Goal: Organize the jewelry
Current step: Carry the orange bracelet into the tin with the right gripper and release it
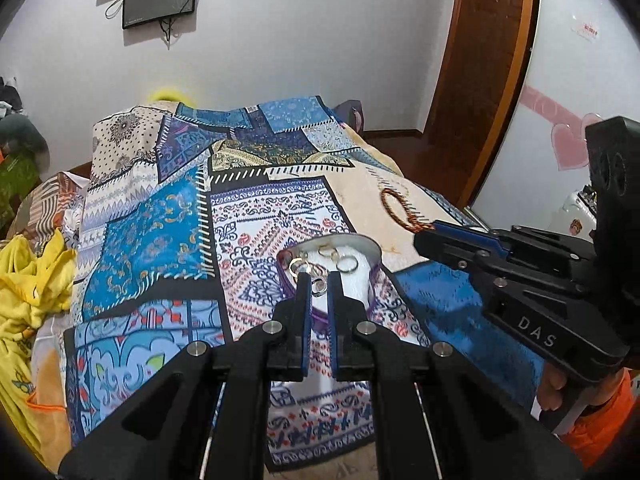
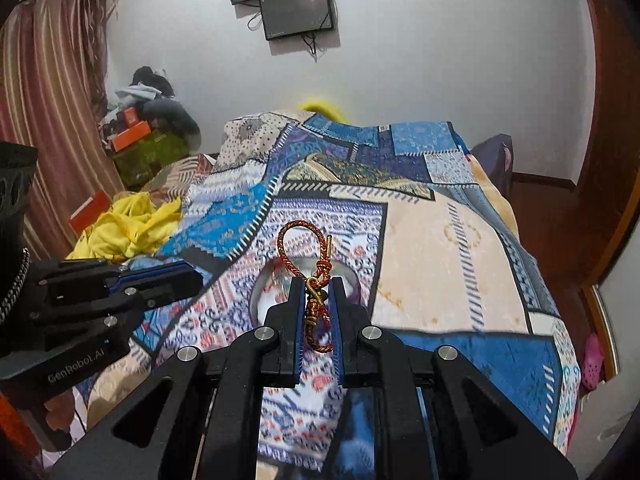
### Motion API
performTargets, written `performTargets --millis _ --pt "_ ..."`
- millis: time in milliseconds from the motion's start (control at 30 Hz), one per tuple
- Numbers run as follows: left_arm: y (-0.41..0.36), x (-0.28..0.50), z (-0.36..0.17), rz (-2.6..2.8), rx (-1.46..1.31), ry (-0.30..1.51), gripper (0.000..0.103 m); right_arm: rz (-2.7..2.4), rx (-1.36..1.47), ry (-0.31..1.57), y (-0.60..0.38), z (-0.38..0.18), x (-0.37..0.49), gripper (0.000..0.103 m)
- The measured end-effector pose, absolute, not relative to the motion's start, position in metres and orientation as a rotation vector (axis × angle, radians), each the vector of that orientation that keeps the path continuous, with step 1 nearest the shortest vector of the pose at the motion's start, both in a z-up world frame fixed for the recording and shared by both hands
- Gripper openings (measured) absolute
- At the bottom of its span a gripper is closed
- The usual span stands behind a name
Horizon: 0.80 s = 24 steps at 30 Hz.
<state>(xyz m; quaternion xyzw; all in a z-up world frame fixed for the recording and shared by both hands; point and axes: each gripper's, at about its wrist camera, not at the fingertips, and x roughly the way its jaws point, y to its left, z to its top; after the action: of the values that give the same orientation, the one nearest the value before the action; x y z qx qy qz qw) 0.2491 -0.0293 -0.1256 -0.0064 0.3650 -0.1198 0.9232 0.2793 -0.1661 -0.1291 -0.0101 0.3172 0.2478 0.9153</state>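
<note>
Your left gripper [image 1: 319, 280]: pressed nearly together over the near rim of the jewelry tin; a small silver ring [image 1: 319, 285] sits between the tips, and you appear to be pinching it, though the contact itself is hard to make out
Your right gripper [image 2: 318, 286]: closed on the red-and-gold braided bracelet [image 2: 308, 248], gripped at its gold clasp; the loop stands up above the tips and a short end hangs down between the fingers
Jewelry tin [image 1: 366, 245]: open round metal tin with a white lining, resting on the patchwork bedspread [image 1: 256, 208] just ahead of both grippers
Rings in the tin [image 1: 347, 263]: several thin hoops, silver and gold, lying loose on the lining
Writing on the right gripper body: "DAS", white letters, seen from the left wrist view
Writing on the left gripper body: "GenRobot.AI", seen from the right wrist view
Wall screens [image 2: 298, 11]: two dark screens, one under the other; small print on the frames is too small to read
Yellow cloth [image 2: 128, 226]: crumpled at the bed's left edge, well apart from the tin
Your sleeve [image 1: 600, 432]: orange, below the right gripper's handle
</note>
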Motion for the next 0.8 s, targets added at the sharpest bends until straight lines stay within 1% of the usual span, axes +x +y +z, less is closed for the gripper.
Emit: performTargets --millis 167,500,800 --pt "-0.027 0.261 -0.129 -0.253 -0.019 0.762 0.006 0.545 -0.047 0.674 -0.151 -0.133 0.294 0.01" --pt "-0.03 0.287 -0.145 -0.3 -0.037 0.823 0.006 0.598 -0.093 0.776 -0.135 -0.155 0.322 0.01" --pt "-0.029 0.301 -0.156 -0.338 -0.064 0.875 0.006 0.595 -0.131 0.834 -0.134 -0.168 0.331 0.01"
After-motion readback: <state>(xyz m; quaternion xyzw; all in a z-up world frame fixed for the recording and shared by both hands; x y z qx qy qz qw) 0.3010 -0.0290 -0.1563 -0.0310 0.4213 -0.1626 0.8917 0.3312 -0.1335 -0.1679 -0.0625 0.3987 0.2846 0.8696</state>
